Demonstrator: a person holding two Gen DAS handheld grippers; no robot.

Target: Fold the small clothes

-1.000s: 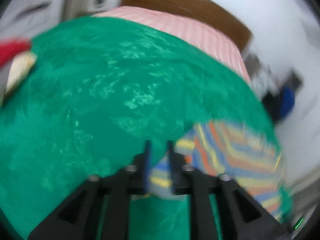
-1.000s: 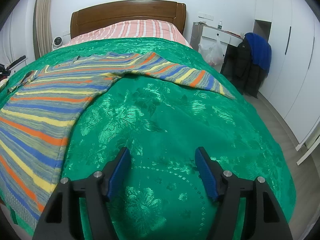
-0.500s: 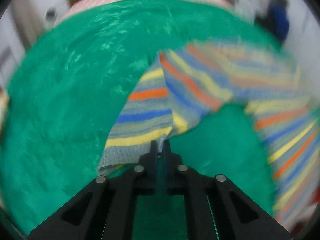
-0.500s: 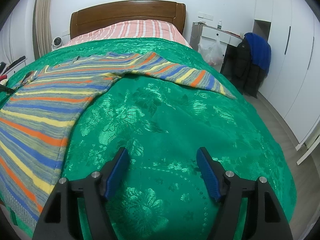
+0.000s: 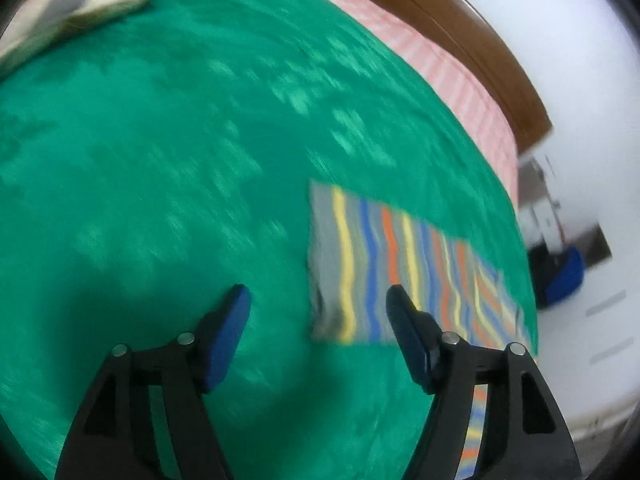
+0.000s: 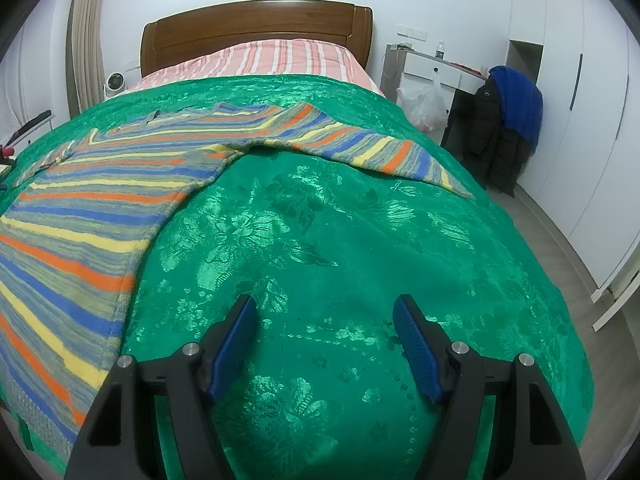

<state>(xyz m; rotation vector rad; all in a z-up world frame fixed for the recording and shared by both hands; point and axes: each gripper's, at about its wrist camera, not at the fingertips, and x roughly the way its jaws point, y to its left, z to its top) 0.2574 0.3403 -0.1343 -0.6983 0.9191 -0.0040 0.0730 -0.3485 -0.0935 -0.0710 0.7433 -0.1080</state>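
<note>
A striped sweater (image 6: 92,200) in grey, blue, yellow and orange lies spread on the green bedspread (image 6: 340,240), its right sleeve (image 6: 380,152) stretched toward the bed's right edge. In the blurred left wrist view its left sleeve (image 5: 384,268) lies flat on the bedspread (image 5: 160,160). My left gripper (image 5: 318,300) is open and empty, just before the sleeve's cuff end. My right gripper (image 6: 324,312) is open and empty above bare bedspread, right of the sweater's body.
A wooden headboard (image 6: 256,32) and pink striped sheet (image 6: 272,56) are at the far end. A desk with a plastic bag (image 6: 424,100) and a chair with dark and blue jackets (image 6: 504,116) stand right of the bed. White wardrobe doors (image 6: 592,100) line the right wall.
My left gripper was shut on the sleeve and pulling it; it has now opened and let the sleeve lie flat. The right gripper has hardly moved.
</note>
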